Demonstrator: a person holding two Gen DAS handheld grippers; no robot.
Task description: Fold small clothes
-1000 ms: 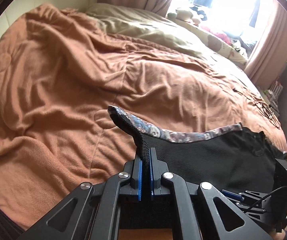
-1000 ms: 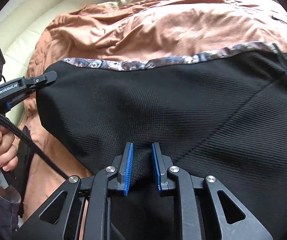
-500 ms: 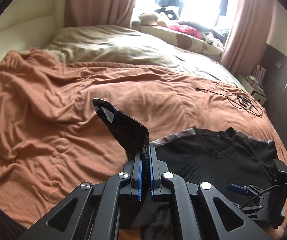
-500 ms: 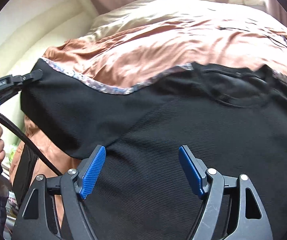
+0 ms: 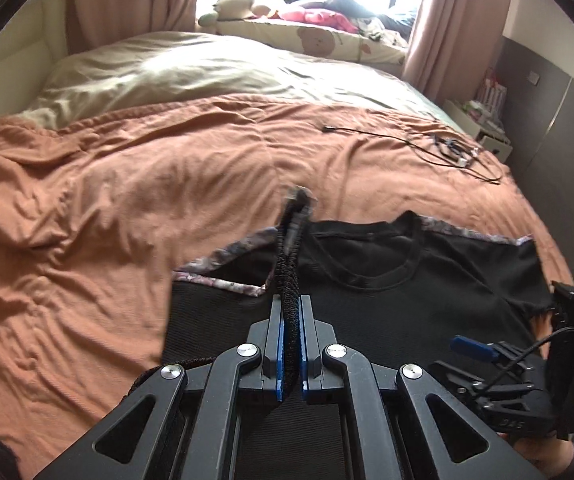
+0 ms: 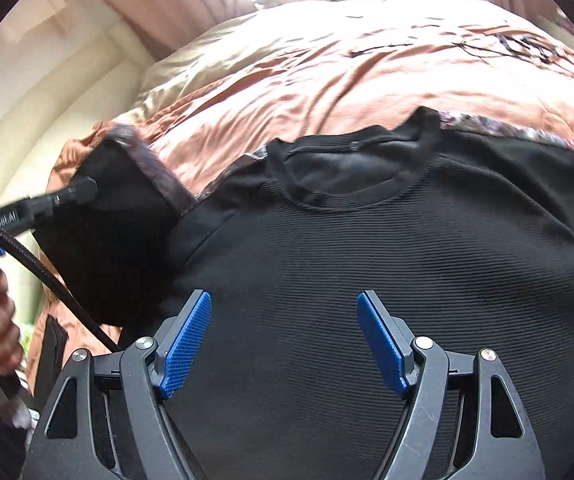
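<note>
We bring one sleeve across the black top while the other gripper lets go.

Our left gripper (image 5: 291,354), low in the centre of its frame, is clamped on the black top's (image 6: 367,260) sleeve (image 5: 289,276), which stands up between the blue pads with its patterned trim at the tip. Our right gripper (image 6: 285,344) has just been opening; its jaws now stand wide, hovering over the chest with nothing pinched. The top lies face up on the orange blanket (image 5: 127,200), neckline towards the upper middle. We judge the risk to be drag: with the body no longer pinned, pulling the sleeve could slide or bunch the whole garment, spoiling the fold line. The cable (image 5: 439,148) on the blanket, upper right, lies well apart.
</note>
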